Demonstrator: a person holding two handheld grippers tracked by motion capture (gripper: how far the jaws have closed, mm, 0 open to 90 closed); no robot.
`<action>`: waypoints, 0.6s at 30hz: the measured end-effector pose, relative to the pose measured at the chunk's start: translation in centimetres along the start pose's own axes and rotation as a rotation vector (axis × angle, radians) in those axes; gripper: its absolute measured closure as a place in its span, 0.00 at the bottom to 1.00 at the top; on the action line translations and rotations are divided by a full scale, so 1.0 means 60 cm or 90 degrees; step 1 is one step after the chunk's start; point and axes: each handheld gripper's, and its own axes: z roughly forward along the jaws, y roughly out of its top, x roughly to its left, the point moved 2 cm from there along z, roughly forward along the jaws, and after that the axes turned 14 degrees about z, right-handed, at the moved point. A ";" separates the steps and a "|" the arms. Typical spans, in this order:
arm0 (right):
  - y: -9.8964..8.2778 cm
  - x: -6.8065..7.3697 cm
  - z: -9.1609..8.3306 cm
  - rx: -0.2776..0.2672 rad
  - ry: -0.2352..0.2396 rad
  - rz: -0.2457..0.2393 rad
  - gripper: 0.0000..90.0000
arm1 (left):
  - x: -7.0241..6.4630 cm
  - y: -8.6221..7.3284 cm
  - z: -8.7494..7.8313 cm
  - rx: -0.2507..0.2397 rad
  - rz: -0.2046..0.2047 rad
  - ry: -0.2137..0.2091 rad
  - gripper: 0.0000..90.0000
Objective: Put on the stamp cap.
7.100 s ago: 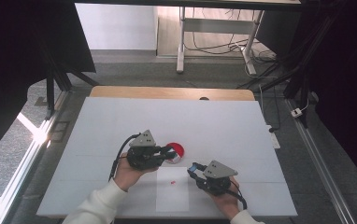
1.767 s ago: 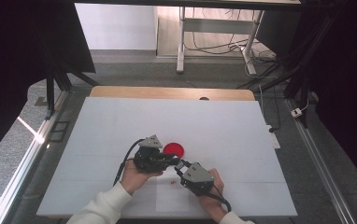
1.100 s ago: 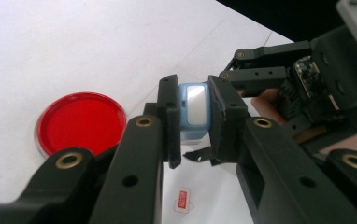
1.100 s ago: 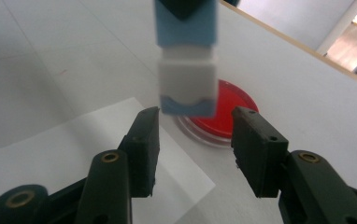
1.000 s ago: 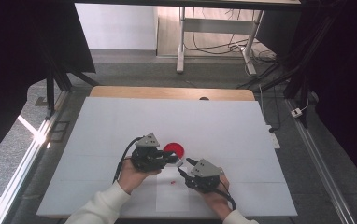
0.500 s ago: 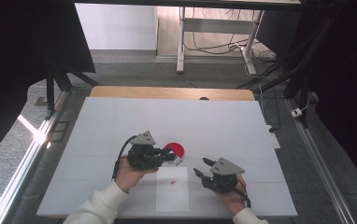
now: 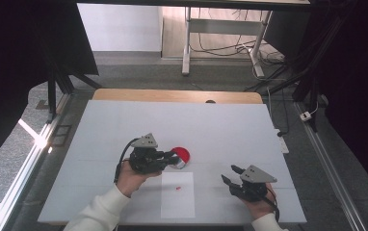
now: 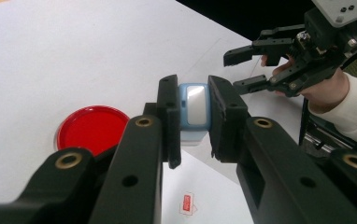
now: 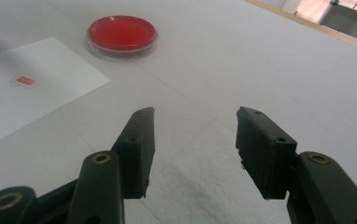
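While left claw (image 8: 193, 123) clamps a blue block (image 8: 193, 109), right claw (image 9: 195, 140) apart over white table (image 7: 230, 125).

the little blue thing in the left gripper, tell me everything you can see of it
The little blue thing is a small block with rounded corners, a pale blue casing that looks like plastic around a glossy whitish face that catches the light. It sits clamped between the two black jaws of the left gripper, which press on its two sides, its lower end showing just below them. It is held above the white table, near the red dish. Its back and underside are hidden.
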 end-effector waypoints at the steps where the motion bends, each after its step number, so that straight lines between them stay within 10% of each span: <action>1: -0.001 -0.002 -0.002 0.000 -0.002 0.001 0.52 | 0.001 0.000 -0.001 0.001 0.003 0.002 0.84; 18: -0.007 -0.022 -0.023 -0.003 -0.026 -0.004 0.52 | 0.023 -0.006 -0.021 0.021 0.016 0.063 0.84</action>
